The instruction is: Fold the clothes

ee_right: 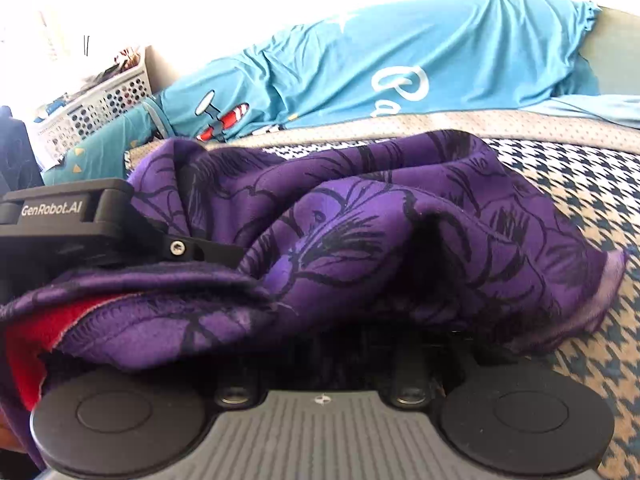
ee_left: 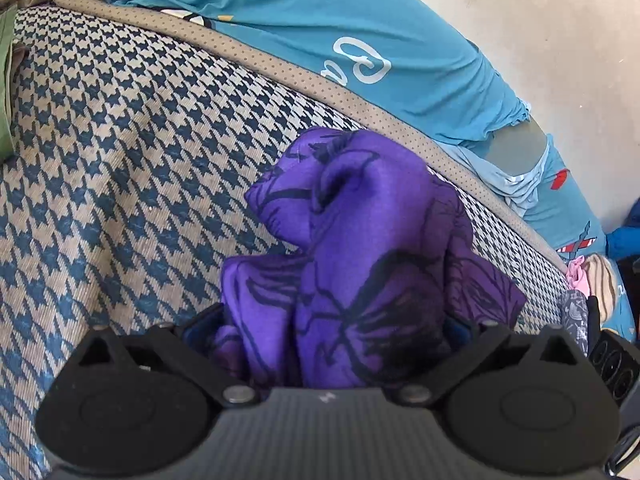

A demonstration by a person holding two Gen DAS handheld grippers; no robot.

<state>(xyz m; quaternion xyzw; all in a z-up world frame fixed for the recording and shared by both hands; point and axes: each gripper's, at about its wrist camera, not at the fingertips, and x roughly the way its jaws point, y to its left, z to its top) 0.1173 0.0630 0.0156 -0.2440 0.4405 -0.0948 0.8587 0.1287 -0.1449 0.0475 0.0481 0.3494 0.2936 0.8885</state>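
Purple floral garment (ee_left: 352, 248) bunched over houndstooth bed cover (ee_left: 120, 160), wad pinched in left hand-held gripper (ee_left: 332, 344). Right hand-held gripper (ee_right: 320, 344) buried under cloth; cannot tell its state. Risks: slippery fabric slides out; layers caught together skew fold; red lining (ee_right: 36, 332) turns out.

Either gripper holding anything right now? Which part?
Left gripper is shut on a bunched fold of the purple floral garment. The right gripper's fingers are buried under the same cloth, so its hold cannot be told.
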